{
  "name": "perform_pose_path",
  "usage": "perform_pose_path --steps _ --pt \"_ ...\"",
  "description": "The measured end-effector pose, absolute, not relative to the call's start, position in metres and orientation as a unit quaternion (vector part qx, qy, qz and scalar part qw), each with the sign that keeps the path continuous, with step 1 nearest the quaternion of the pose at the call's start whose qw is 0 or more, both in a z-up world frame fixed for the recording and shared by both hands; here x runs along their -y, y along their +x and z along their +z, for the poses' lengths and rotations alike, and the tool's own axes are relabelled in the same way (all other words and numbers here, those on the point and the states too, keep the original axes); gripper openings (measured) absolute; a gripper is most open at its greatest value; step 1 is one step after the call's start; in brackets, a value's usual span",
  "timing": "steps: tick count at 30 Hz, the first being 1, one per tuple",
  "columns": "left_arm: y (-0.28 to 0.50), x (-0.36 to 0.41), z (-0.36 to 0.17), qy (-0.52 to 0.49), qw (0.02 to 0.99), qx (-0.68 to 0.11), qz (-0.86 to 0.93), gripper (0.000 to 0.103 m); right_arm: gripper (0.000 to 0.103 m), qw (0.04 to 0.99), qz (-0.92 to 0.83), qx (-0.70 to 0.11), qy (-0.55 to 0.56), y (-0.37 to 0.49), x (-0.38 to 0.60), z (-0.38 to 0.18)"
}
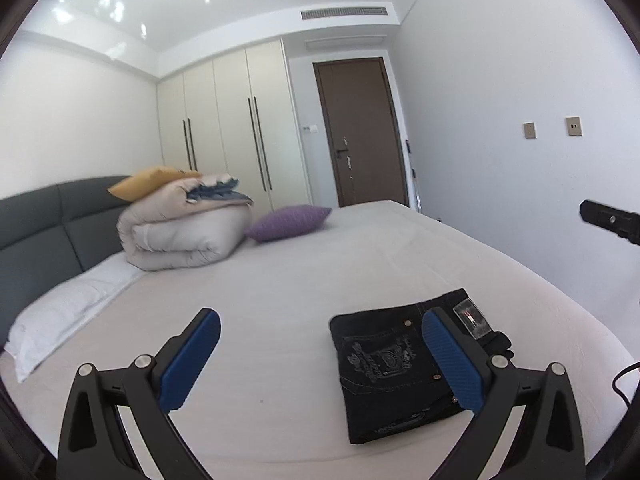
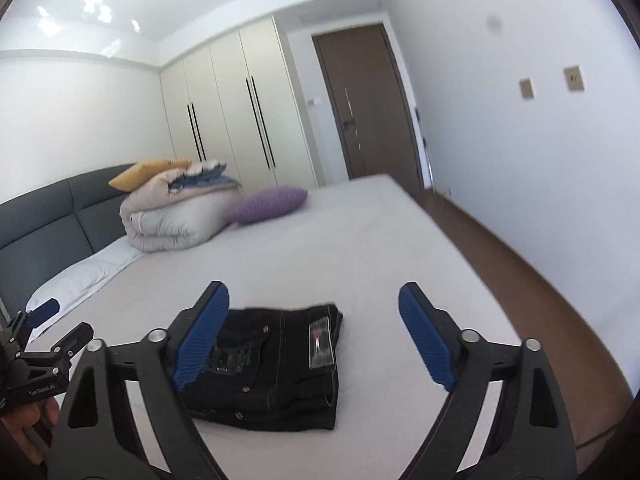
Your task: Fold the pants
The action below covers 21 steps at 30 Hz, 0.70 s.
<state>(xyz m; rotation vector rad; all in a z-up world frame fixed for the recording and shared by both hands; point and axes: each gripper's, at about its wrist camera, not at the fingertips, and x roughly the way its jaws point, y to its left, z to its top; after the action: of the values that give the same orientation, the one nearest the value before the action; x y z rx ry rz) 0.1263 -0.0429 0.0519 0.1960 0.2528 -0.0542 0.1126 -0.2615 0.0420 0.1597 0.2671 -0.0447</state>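
Dark pants (image 2: 276, 364) lie folded in compact square on bed (image 1: 320, 248), label up, near front edge. Left gripper (image 1: 320, 360) and right gripper (image 2: 316, 340) above bed, jaws wide, holding nothing. Fold looks done; nothing obviously left.

Right gripper (image 2: 314, 328) hangs above the bed (image 2: 360, 240) with jaws spread wide, nothing between them. The dark jeans (image 2: 276, 376) sit folded into a neat square below, label patch facing up.
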Motion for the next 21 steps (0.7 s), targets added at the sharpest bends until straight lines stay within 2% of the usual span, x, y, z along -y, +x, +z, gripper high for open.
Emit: perform_pose_path --steps 2,5,10,16,21 --pt "0.103 0.026 0.067 0.103 0.989 -0.103 0.005 0.103 0.103 0.996 -0.037 -0.075 0.039 0.082 0.243 0.062" --pt "0.068 0.018 0.078 0.090 0.991 -0.083 0.049 0.103 0.103 0.997 -0.059 -0.050 -0.007 0.052 0.220 0.081" --pt "0.052 0.007 0.075 0.067 0.987 -0.136 0.057 0.103 0.103 0.994 -0.041 -0.097 0.026 0.021 0.209 0.092" --pt "0.056 0.002 0.037 0.031 0.971 -0.236 0.032 0.103 0.103 0.982 -0.073 -0.170 0.038 -0.014 0.208 0.070" --pt "0.058 0.007 0.016 0.028 0.960 -0.276 0.028 0.103 0.103 0.971 -0.078 -0.221 0.048 -0.021 0.205 0.046"
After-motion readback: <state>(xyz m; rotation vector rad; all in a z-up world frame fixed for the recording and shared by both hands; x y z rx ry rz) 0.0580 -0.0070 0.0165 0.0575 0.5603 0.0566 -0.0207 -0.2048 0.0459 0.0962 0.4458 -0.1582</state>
